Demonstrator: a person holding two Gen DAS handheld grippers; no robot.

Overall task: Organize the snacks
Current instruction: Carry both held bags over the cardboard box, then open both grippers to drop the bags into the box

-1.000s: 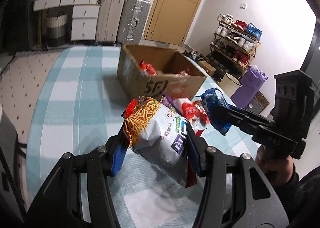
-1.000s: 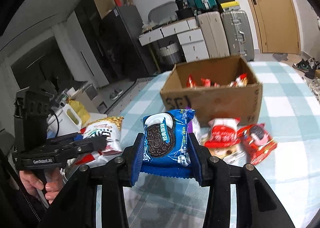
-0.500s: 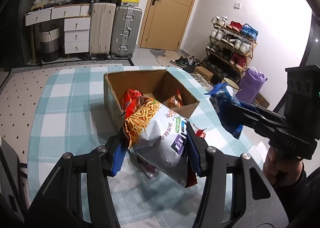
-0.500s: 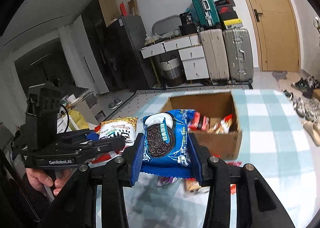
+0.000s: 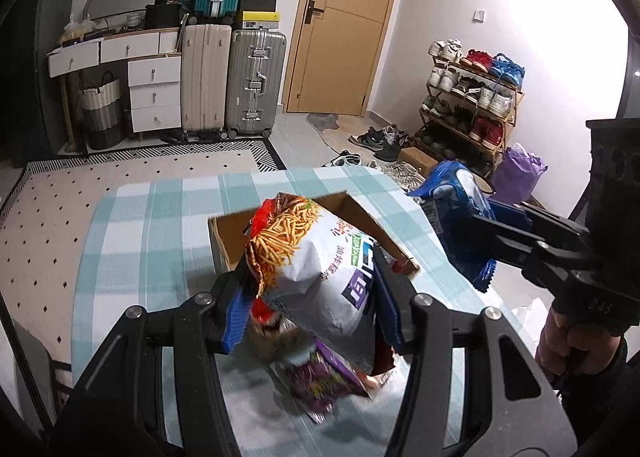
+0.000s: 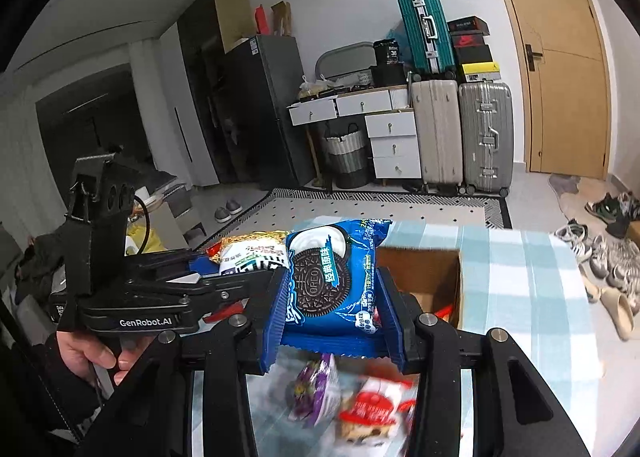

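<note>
Table (image 5: 132,241): covered in a teal-and-white checked cloth, seen from above in both wrist views.

Cardboard box (image 5: 228,237): open-topped, standing on the cloth toward the far end; interior partly visible in the right wrist view (image 6: 424,273), a red wrapper showing at its near corner.

Left gripper (image 5: 310,313): held high over the table, pointed forward and down toward the box. Fingers pressed against both sides of a white chip bag (image 5: 320,269) printed with fried sticks, the bag clear of the cloth and hanging in front of the box's near wall. Same gripper noted at left in the right wrist view (image 6: 240,281), gripped from below by the left hand (image 6: 86,349), its body roughly level.

Right gripper (image 6: 334,317): likewise raised above the table, aimed at the box. Blue pads (image 6: 276,321) clamped on a blue Oreo pack (image 6: 332,277), carried upright off the cloth. Seen from the left wrist view (image 5: 460,225), extended level from the right edge, the pack hanging just beside the box's right side; right hand (image 5: 576,341) wrapped round the handle underneath.

Loose snacks on the cloth beneath both grippers, blurred: a purple packet (image 6: 314,393) and a red-and-white packet (image 6: 372,409).
</note>
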